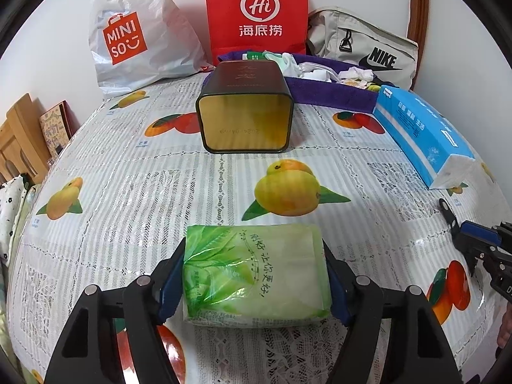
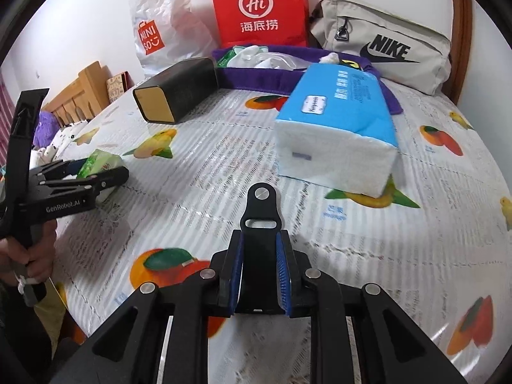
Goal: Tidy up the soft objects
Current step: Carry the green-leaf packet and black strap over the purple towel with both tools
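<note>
At 6 o'clock on the fruit-print table [image 1: 128, 166], left gripper [image 1: 256, 275] clamps a green tissue pack [image 1: 256, 272], a finger pressed on each side; pack lies flat on the cloth. Dark tin [image 1: 244, 108] lies on its side at 12 o'clock from it. Blue tissue pack [image 2: 336, 121] lies at 1 o'clock from right gripper [image 2: 257, 275], well apart. Right gripper is closed on a black strap piece [image 2: 260, 240]. Purple tray [image 2: 256, 78] sits behind, at the bags.

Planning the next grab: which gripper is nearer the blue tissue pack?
Right. The right gripper points toward the blue tissue pack just ahead; the left gripper sits farther away, shut on the green pack.
</note>
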### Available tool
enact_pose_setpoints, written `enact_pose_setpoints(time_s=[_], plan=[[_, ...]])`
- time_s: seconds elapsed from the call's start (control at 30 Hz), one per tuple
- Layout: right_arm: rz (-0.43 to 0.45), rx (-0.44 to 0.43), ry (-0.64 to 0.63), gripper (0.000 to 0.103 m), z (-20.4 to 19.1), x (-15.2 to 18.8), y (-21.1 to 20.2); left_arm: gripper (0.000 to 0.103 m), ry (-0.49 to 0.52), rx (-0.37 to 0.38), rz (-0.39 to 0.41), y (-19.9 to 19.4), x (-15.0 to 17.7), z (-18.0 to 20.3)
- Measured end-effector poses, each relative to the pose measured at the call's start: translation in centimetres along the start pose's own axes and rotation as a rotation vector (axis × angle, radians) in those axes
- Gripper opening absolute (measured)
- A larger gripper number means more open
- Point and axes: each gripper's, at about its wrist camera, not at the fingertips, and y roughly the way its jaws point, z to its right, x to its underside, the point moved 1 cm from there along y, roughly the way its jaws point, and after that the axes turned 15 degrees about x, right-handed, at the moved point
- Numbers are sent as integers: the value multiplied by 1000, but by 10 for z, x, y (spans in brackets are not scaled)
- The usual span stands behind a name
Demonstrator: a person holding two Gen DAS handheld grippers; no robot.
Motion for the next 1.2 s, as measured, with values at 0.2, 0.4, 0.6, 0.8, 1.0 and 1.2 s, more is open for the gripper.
enact_pose_setpoints(time_s=[0.2, 0.4, 0.6, 0.8, 1.0, 1.2], plan=[[-7, 19, 30, 21, 17, -1, -7, 71, -23, 26, -24, -5, -5, -1], [-11, 18, 38, 21, 26, -6, -14, 71, -40, 21, -17, -13, -19, -1], [8, 4, 34, 21, 32, -19, -24, 71, -59, 33, 4, -22, -38, -1], [48, -41, 37, 21, 35, -39, -38, 71, -58, 29, 33, -30, -61, 0], [92, -61, 28, 21, 41, -72, -43, 71, -57, 28, 50, -29, -91, -1], [130, -45, 43, 21, 55, -110, -35, 71, -52, 33, 69, -28, -125, -1]])
